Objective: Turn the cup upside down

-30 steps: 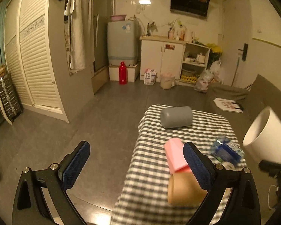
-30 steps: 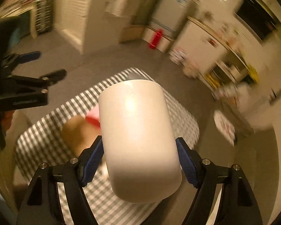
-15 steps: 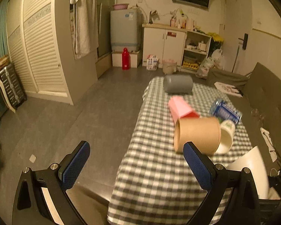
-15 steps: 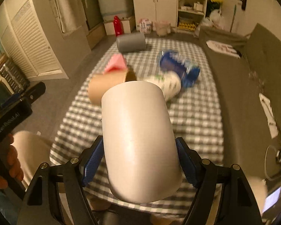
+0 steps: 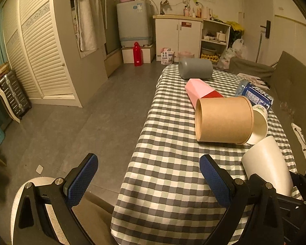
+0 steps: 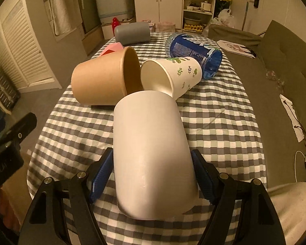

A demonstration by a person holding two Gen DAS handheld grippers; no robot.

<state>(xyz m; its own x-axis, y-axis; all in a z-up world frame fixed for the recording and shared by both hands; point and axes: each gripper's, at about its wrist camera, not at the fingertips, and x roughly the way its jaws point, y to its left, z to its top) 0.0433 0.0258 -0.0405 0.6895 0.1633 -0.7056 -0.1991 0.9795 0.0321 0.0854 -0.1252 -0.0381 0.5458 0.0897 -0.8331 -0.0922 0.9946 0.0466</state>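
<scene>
My right gripper is shut on a plain white cup, its blue pads pressed on both sides. The cup points away from me, tilted over the near part of the checked table. In the left wrist view the white cup shows at the right, slanted just above the cloth. My left gripper is open and empty, off the table's near left corner, above the floor.
Several cups lie on their sides on the table: a brown paper tub, a white leaf-print cup, a blue bottle, a pink and red carton and a grey cup. A sofa runs along the right.
The right gripper has brought the white cup down from high above to low over the near table. The left gripper has pulled back and lowered toward the table's near left corner.
</scene>
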